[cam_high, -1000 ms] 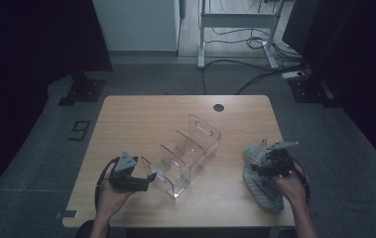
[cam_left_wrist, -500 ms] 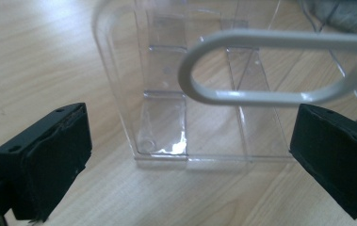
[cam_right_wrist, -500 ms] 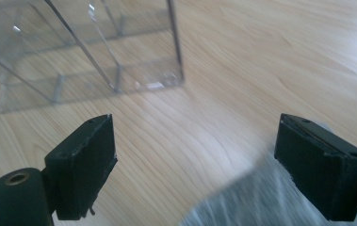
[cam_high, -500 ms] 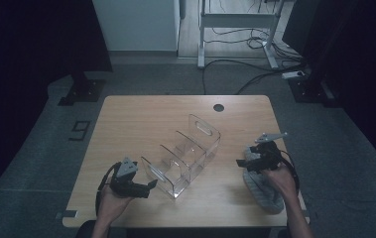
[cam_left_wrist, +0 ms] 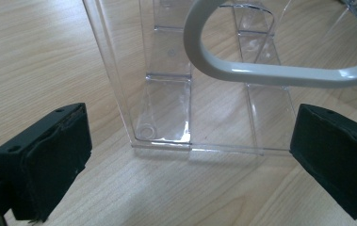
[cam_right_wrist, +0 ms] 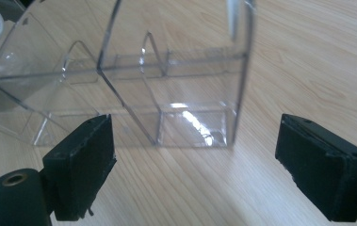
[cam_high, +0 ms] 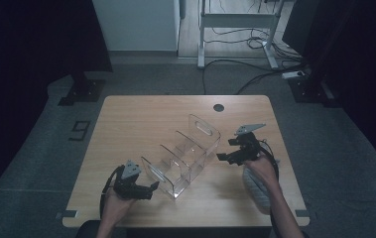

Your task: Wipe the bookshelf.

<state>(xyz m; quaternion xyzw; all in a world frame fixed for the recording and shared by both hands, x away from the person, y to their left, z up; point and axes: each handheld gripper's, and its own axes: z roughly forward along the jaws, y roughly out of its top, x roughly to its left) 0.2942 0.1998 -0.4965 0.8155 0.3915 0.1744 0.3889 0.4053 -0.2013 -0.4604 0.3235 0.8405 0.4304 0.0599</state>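
- The clear divided organizer (cam_high: pixel 183 158) lies slantwise across the middle of the table (cam_high: pixel 141 119), its tall handled end pointing away from me and its low end near my left hand.
- My left gripper (cam_high: pixel 148 188) sits just off that low end; its jaws have just been opening to full spread, with nothing between them, so that end is let go.
- My right gripper (cam_high: pixel 225 156) has swung in from the grey cloth (cam_high: pixel 256 187), which it now leaves behind, to the tall end. Its jaws stand wide and empty.
- I judge the next step is a grip on the tall end, to shift or turn the organizer.
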